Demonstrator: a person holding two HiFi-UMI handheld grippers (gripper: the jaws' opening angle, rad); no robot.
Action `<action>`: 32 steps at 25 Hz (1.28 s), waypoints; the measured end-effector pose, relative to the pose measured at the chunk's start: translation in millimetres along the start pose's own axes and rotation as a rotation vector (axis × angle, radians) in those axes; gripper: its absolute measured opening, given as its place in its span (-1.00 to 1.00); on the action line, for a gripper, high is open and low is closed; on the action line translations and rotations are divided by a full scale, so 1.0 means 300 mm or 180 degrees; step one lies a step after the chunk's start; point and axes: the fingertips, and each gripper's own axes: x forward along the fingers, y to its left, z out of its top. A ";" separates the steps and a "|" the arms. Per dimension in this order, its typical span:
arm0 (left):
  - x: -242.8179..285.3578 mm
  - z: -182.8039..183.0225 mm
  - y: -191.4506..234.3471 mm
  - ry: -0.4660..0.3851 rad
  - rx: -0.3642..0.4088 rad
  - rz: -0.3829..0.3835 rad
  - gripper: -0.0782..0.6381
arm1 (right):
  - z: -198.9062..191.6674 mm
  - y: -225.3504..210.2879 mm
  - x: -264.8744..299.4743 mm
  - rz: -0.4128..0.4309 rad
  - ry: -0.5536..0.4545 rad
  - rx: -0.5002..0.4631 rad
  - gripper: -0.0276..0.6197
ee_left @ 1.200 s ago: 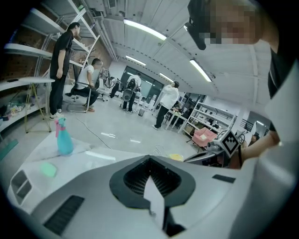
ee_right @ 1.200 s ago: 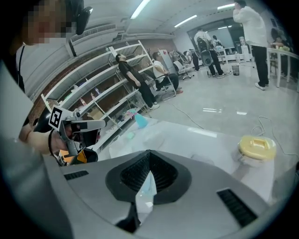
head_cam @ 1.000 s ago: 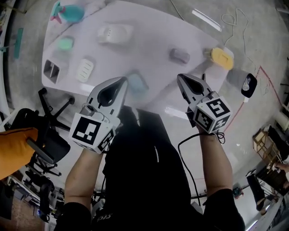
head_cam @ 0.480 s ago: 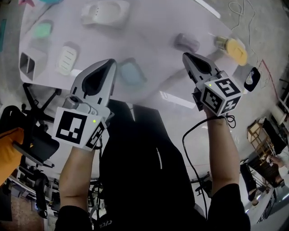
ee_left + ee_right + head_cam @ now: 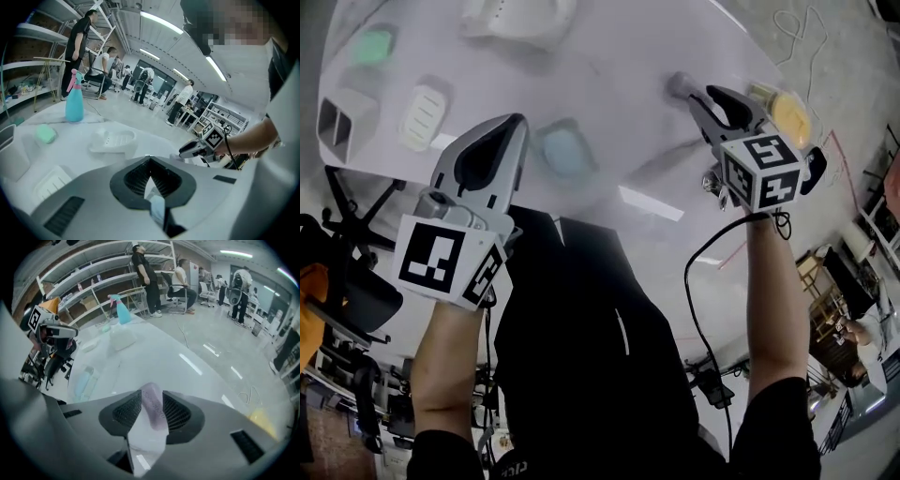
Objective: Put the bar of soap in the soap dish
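Left tool (image 5: 516, 122): jaws together at the tips, nothing in them. It hangs over the near edge of the table (image 5: 609, 66), pointing forward and only partly down. A pale blue dish (image 5: 565, 152) lies just right of its tip. A cream ribbed dish (image 5: 424, 117) lies to its left. A white soap dish (image 5: 112, 140) sits further ahead of it. Which of these the task means I cannot tell.

Right tool (image 5: 694, 94): pointing steeply down at the table, jaws partly apart. They have just been opening. The bar of soap (image 5: 153, 408), pale mauve, lies on the table directly under this tool and shows in the gap between the two pads. The right gripper view shows no sign of the pads pressing on it. Judgement: around the bar, not yet holding it.

Relation that matters:
- The bar's long axis runs along the gap, away from the camera, so the pads face its two long sides and would close across its short width.
- The right tool is at the bar, while the left tool is well apart from it, across the table.
- All three dishes lie to the left of the right tool. The pale blue one is nearest, between the two tools.

Judgement: the coming move is a squeeze in place, then a carry leftward.
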 end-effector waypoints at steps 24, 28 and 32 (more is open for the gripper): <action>-0.076 -0.016 0.102 0.0002 -0.0251 0.0123 -0.76 | -0.089 0.008 0.153 0.0280 0.1531 -0.1627 -0.23; -0.068 -0.014 0.097 -0.0015 -0.0296 0.0144 -0.76 | -0.091 0.008 0.156 0.0249 0.1494 -0.1785 -0.24; -0.069 -0.004 0.065 0.0020 -0.0250 0.0092 -0.76 | -0.090 0.005 0.153 0.0224 0.1284 -0.1756 -0.24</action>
